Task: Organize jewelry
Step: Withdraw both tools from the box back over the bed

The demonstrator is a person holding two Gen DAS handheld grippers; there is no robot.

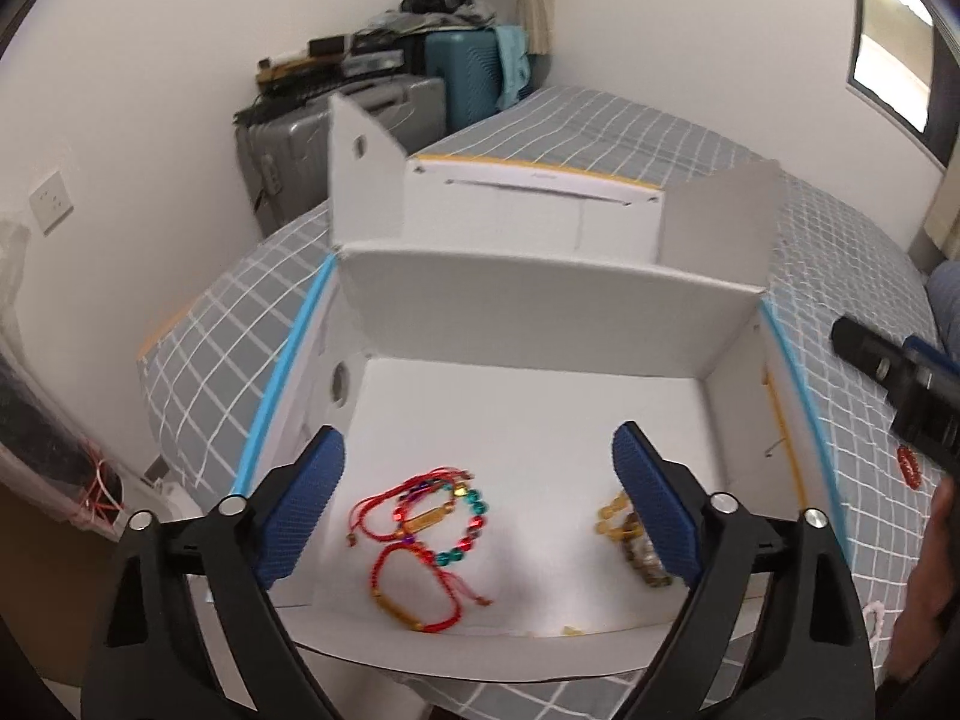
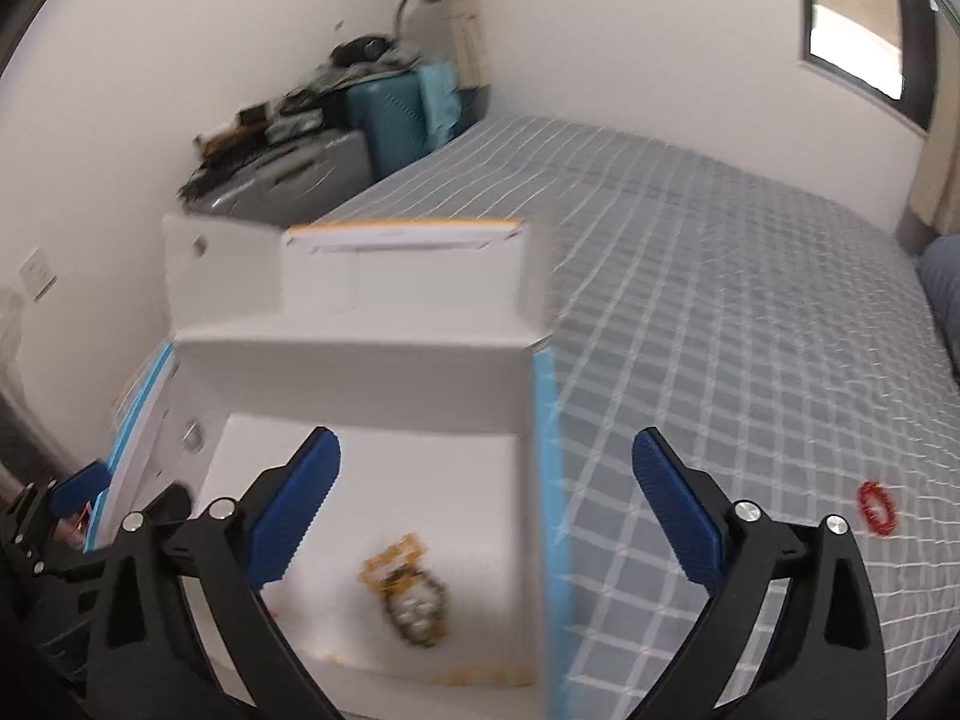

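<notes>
A white cardboard box (image 1: 540, 324) with blue edge tape lies open on the bed. Inside it lie a red cord bracelet (image 1: 384, 504), a green-and-red bead bracelet (image 1: 474, 525), a red bracelet with a gold tube (image 1: 414, 591) and a heap of amber and pale bead bracelets (image 1: 630, 534). My left gripper (image 1: 477, 504) is open and empty above the box floor. My right gripper (image 2: 486, 516) is open and empty over the box's right wall (image 2: 549, 480); the bead heap (image 2: 411, 591) lies below it. A red bracelet (image 2: 876, 507) lies on the bedspread to the right, also in the left view (image 1: 909, 465).
The box's lid flaps (image 1: 360, 168) stand up at the far side. The grey checked bedspread (image 2: 720, 300) stretches right and far. Suitcases (image 1: 336, 120) with clutter stand against the wall beyond the bed. A window (image 2: 864, 18) is at upper right.
</notes>
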